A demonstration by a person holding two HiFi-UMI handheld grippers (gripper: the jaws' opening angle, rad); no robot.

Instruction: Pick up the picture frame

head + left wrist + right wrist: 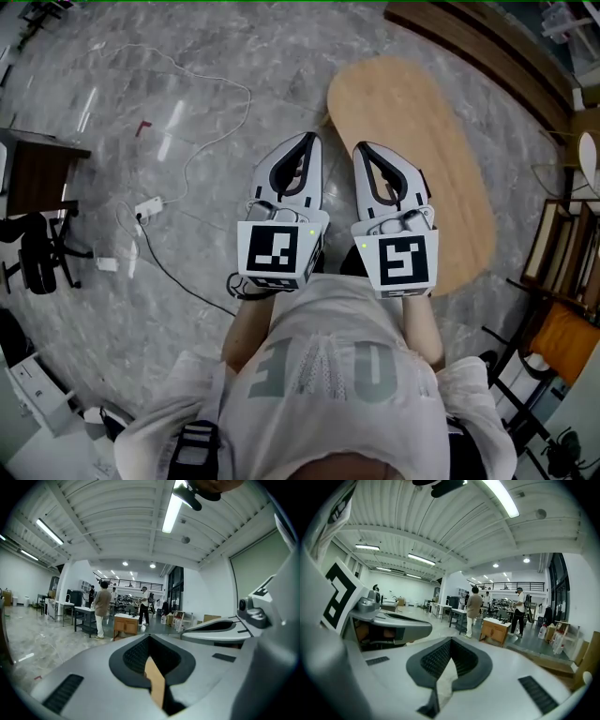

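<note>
Checking the fingers first: on the left gripper (309,137) they are pressed together at the tips with nothing pinched, and the left gripper view shows only a sliver of brown wood through the slot behind the tips. Same story on the right gripper (360,148): fingers closed tip to tip, empty, with pale ground showing through the slot in the right gripper view. Now the pose: I have both grippers held out in front of the chest, side by side and close but apart, pointing ahead and only slightly downward. The right one reaches over the near edge of the oval wooden tabletop (441,159), while the left one hangs over the grey marble floor (112,141) just beside that edge. As for the picture frame, I cannot find it in any of my three views. On writing, each gripper carries a cube with a black-and-white square marker, the left cube (277,253) and the right cube (403,261), patterns only and no words. My white shirt (328,375) has large grey letters, but from above I cannot read the word. A white cable (217,122) trails across the floor to a power strip (148,208). Far ahead, people (101,609) stand among workbenches.
</note>
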